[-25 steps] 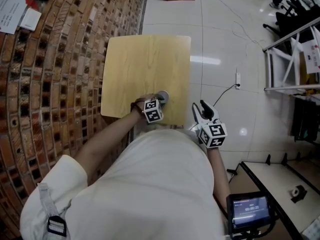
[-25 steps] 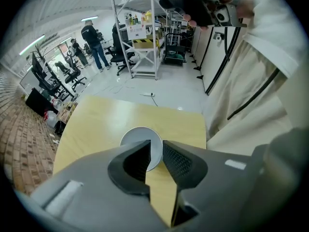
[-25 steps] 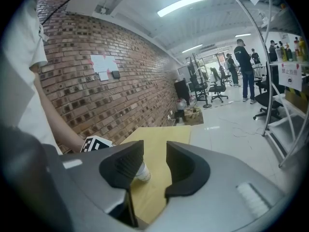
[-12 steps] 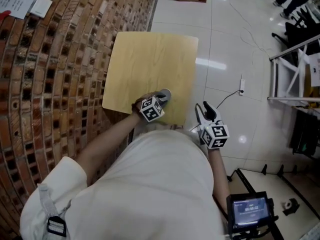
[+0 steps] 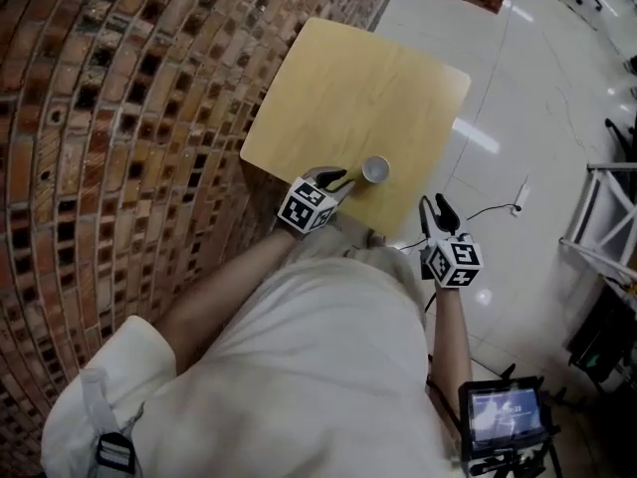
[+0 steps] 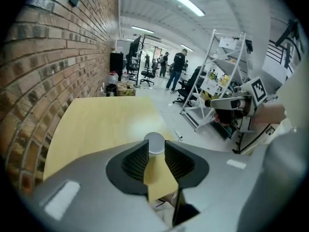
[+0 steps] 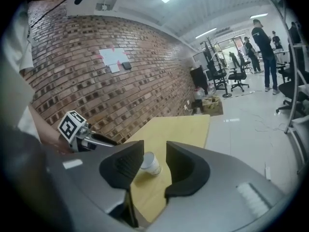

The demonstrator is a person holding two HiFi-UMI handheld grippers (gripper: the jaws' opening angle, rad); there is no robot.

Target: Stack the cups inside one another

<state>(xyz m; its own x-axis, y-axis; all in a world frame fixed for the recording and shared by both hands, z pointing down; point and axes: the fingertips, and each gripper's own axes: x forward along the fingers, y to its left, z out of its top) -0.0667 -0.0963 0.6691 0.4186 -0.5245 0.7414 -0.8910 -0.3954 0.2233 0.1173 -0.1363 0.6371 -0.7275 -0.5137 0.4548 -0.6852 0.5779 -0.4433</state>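
a small white cup [image 5: 375,170], round-rimmed and tapered, sits near the lower edge of a smooth pale-wood square table [image 5: 348,78] at centre frame, beside a rough brick wall [image 5: 119,118]. the left gripper [image 5: 336,179], whose ribbed dark jaws have just been opening, hangs empty just left of the cup. the right gripper [image 5: 435,207], over glossy floor tiles [image 5: 537,98] at lower right, gapes empty too.

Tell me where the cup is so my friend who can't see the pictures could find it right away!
Find the brick wall, then the square, light wooden table beside it. Near the table edge closest to the person stands a small pale cup. It is round, and it is the only thing sitting on the tabletop.
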